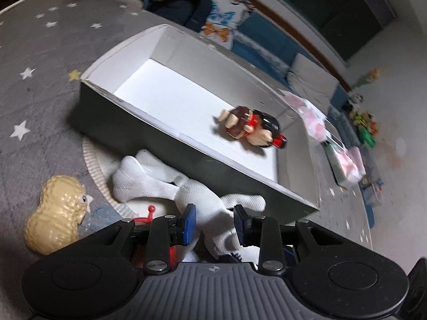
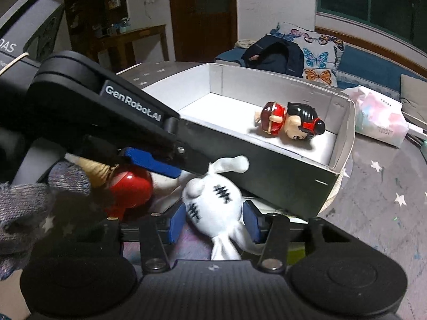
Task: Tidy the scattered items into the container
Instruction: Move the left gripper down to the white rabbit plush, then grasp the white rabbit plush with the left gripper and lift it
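Note:
An open cardboard box [image 1: 112, 114] with a white inside stands on the grey star rug; it also shows in the right wrist view [image 2: 267, 181]. A red-and-black doll figure [image 1: 253, 126] lies inside it [image 2: 289, 122]. A white plush toy [image 1: 170, 186] lies against the box's near wall. My left gripper [image 1: 214, 222] is open, its blue pads either side of the plush's limb. My right gripper [image 2: 213, 221] is open around the plush's body [image 2: 213, 208], which has black stitch marks. The left gripper [image 2: 149, 160] crosses the right wrist view above a red round toy [image 2: 130, 186].
A yellow peanut toy [image 1: 57, 213] lies on the rug at the left. A red toy [image 1: 149, 216] sits under my left fingers. Tissue packs [image 2: 379, 117], a butterfly cushion [image 2: 317, 53] and a dark backpack [image 2: 275, 53] lie behind the box.

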The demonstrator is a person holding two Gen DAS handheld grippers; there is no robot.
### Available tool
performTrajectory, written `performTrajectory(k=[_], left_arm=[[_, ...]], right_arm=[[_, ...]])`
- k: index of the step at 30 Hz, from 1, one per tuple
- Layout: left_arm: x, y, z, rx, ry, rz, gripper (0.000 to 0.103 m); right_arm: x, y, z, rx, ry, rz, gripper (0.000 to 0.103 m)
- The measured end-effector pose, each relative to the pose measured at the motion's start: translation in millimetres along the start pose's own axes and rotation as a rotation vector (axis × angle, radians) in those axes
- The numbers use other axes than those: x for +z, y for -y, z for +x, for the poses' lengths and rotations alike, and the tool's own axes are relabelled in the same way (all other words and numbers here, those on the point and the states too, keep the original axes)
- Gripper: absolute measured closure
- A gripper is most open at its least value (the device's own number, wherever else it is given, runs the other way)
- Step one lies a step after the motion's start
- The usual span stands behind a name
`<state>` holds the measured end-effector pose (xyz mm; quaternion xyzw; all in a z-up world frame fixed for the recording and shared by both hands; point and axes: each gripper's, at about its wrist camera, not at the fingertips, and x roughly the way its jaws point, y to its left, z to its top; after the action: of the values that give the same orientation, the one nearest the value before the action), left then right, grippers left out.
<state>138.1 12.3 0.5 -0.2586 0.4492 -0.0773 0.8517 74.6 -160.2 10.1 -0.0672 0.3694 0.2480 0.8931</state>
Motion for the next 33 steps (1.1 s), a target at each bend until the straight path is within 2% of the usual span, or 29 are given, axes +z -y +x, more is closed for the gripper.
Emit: performTrajectory(k=[6,14,16,19,23,28,33], left_arm=[[5.8,-1.4,6.7,0.047,0.000,-0.053,0.069],[10.2,7.6,17.4,0.071,-0.038,-0.034,0.068],[11.3,7.0,18.5,0.052,-0.059,-0.026,0.068],[7.7,2.9,15.0,0.009,-0.073,-0.030,0.075],[3.6,1.6,-1.4,-0.049,-0.061,-0.044,0.078],[9.5,14.9,-31.4,-0.098,0.012,-0.019,0.079],[32.7,27.6,-56.2,-0.151,0.104,-0.011,0.084]], right_arm=[[-3.5,-1.1,7.1,0.014,0.000,-0.022,0.055],[-6.6,-4.8,5.9,0.012,0.011,-0.039,0.061],[-7.3,-5.1,2.0,0.004,0.017,-0.043,0.062],[-8.7,-6.9,-7.7,-0.014,0.031,-0.060,0.063],[-9.0,-9.0,-26.7,-0.016,0.062,-0.084,0.063],[3.1,-12.0,-51.3,-0.025,0.139,-0.108,0.063],[31.2,-8.7,-62.1,-0.041,0.222,-0.138,0.063]])
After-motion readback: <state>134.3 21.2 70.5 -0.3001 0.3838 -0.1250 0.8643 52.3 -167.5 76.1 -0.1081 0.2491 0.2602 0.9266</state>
